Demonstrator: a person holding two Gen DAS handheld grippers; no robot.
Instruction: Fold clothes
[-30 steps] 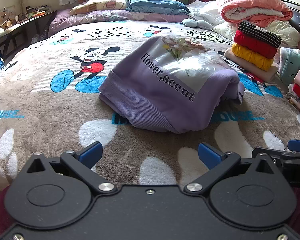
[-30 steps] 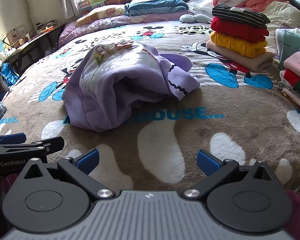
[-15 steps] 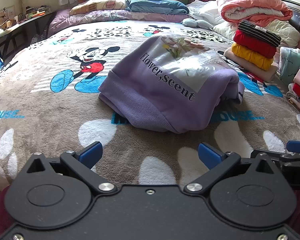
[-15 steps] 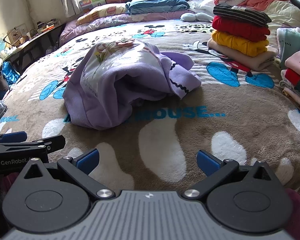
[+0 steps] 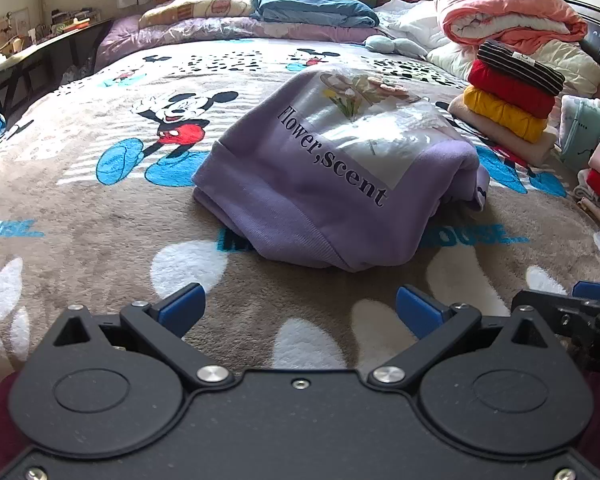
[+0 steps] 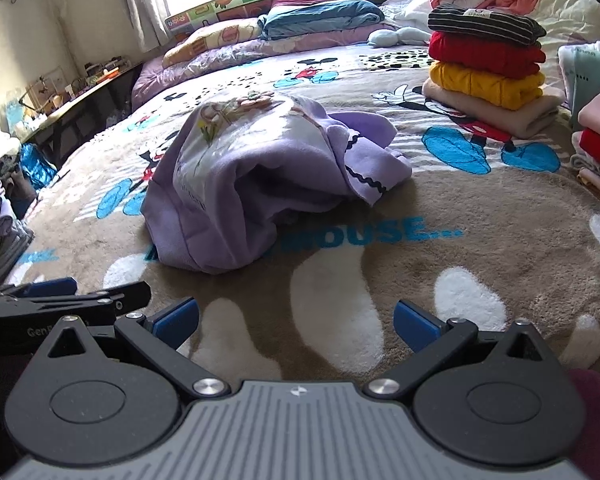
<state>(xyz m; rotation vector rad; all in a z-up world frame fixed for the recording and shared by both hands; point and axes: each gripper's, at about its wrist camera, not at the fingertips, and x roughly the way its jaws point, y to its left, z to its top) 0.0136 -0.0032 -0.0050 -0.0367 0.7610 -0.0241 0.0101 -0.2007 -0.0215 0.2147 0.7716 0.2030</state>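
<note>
**A:** Since a second ago our right gripper (image 6: 295, 322) has slid in a bit toward the purple sweatshirt (image 6: 260, 184); on that side the heap sits lower and larger in frame than before. The left view looks the same as it did. Sweatshirt hasn't budged.

**B:** Yep. It's in a loose lump in the middle of the bed, on the Mickey Mouse blanket (image 5: 100, 208), with the "Flower,scent" print facing our left gripper (image 5: 299, 306). From the right we see a sleeve with a black wavy trim spilling out toward the folded stack (image 6: 486, 64).

**A:** Fingers status? We've got both pairs spread wide, blue pads apart, nothing between them, hovering over the blanket just short of the sweatshirt.

**B:** Agreed. Each gripper peeks into the other's view at the edge, so we're side by side.

**A:** Further out: that stack is striped, red, yellow, beige top to bottom, well off to the right. Behind it a rolled pink quilt (image 5: 508, 12), and pillows (image 5: 204, 6) along the headboard.
</note>
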